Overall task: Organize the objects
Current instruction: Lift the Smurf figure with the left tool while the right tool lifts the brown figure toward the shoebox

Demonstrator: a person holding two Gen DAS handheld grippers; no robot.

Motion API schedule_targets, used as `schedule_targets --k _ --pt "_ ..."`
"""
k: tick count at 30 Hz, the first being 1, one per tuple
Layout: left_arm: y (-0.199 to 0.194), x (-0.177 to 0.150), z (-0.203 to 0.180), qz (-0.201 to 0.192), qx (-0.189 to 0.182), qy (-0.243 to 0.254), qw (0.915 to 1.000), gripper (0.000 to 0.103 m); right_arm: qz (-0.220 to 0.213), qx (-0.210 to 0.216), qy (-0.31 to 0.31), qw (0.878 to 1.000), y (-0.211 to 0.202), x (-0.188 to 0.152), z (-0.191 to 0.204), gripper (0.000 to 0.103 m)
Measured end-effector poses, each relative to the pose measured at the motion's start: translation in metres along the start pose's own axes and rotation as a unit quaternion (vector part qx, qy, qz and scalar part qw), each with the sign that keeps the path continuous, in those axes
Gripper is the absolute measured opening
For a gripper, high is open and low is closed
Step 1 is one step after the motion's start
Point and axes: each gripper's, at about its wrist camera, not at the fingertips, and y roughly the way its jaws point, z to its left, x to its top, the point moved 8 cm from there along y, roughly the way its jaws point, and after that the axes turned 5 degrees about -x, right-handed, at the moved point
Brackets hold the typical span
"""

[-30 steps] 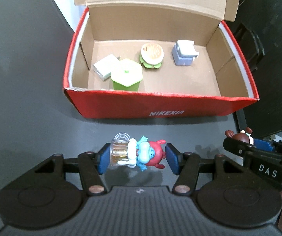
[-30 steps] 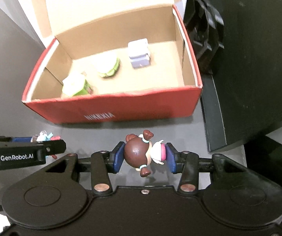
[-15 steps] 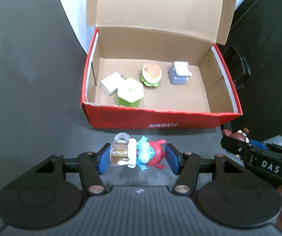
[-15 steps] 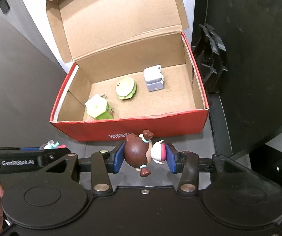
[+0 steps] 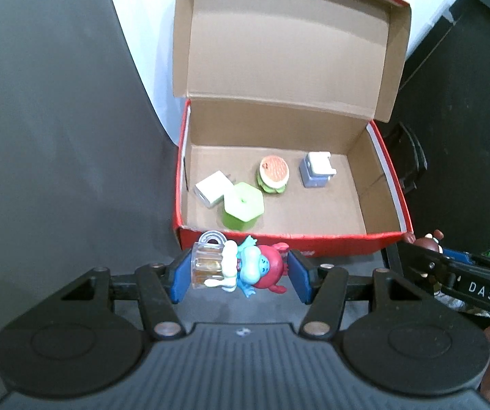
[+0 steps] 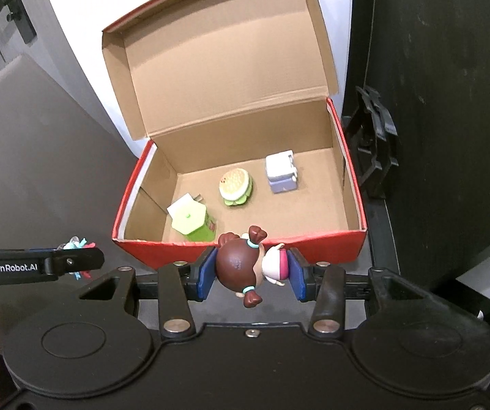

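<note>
- Left wrist view alone shows the left gripper [image 5: 240, 275] clamped on a blue-and-red figure [image 5: 245, 268] holding a mug, sideways between its pads.
- Right wrist view shows the right gripper [image 6: 250, 270] clamped on a brown-haired doll [image 6: 245, 266], also sideways.
- Both toys hang just before the front wall of the red box [image 6: 313, 247], above the dark table [image 5: 57, 153].

Red box [image 5: 330, 242] with plain brown inside, lime-green hexagonal pot [image 5: 243, 210], white charger [image 5: 211, 191], lilac-and-white block [image 5: 316, 171], dark grey table [image 5: 57, 136]
</note>
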Motion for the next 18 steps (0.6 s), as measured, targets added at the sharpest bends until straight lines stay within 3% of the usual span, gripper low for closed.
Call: schedule_targets --k 18 --pt "-0.013 0.046 0.007 -0.034 0.008 0.004 0.9994 0.058 -0.021 0.013 -0.027 0.999 0.004 0.039 0.007 0.044"
